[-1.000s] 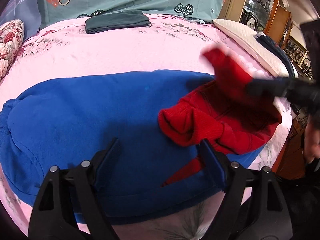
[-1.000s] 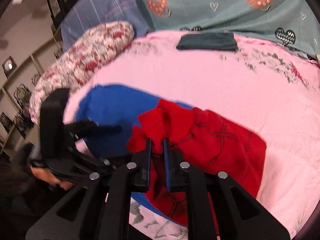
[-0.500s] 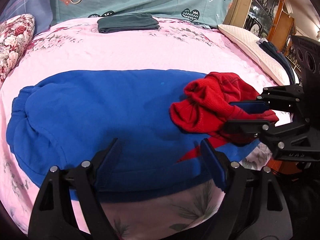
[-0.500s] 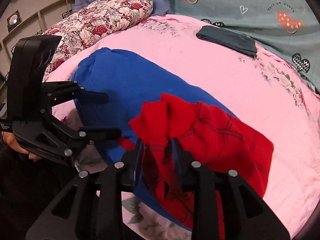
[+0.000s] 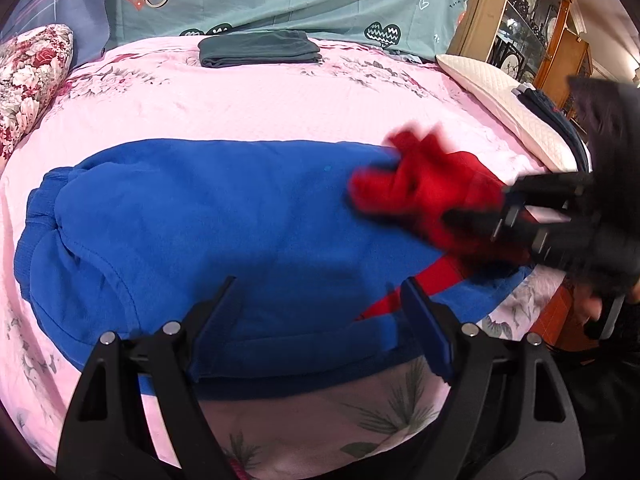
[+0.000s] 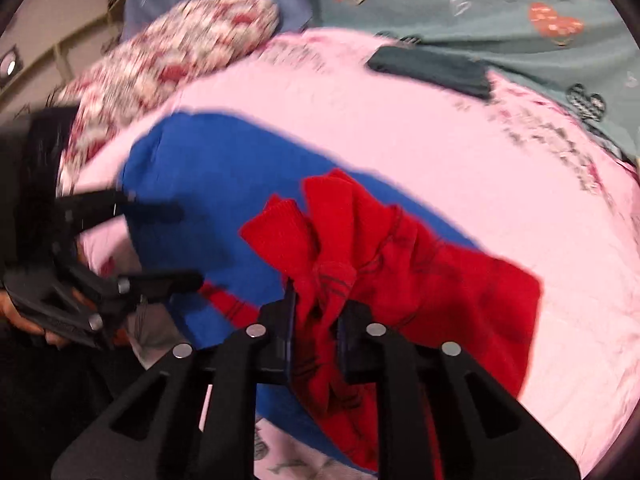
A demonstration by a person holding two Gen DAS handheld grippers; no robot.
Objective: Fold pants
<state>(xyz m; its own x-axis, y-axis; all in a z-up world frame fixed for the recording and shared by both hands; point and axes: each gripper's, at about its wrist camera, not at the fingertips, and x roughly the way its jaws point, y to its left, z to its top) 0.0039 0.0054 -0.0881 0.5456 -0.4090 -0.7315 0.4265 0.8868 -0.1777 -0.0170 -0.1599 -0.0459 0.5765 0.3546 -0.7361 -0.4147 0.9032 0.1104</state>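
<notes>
Blue pants (image 5: 208, 216) lie spread flat across the pink bed, seen also in the right wrist view (image 6: 208, 184). A bunched red garment (image 5: 424, 192) lies on their right end. My right gripper (image 6: 316, 320) is shut on the red garment (image 6: 352, 248) and lifts a fold of it; it shows blurred at the right of the left wrist view (image 5: 532, 216). My left gripper (image 5: 316, 316) is open and empty, hovering over the near edge of the blue pants; it also shows in the right wrist view (image 6: 160, 244).
A folded dark green garment (image 5: 258, 48) lies at the far side of the pink bedspread (image 5: 280, 100). A floral pillow (image 5: 28, 76) is at the left, a white pillow (image 5: 504, 96) with dark clothes at the right, a wooden cabinet (image 5: 532, 20) beyond.
My right gripper has lifted the bunched red garment and swung with it; both now views show motion blur. The left gripper stays open over the pants' near edge.
</notes>
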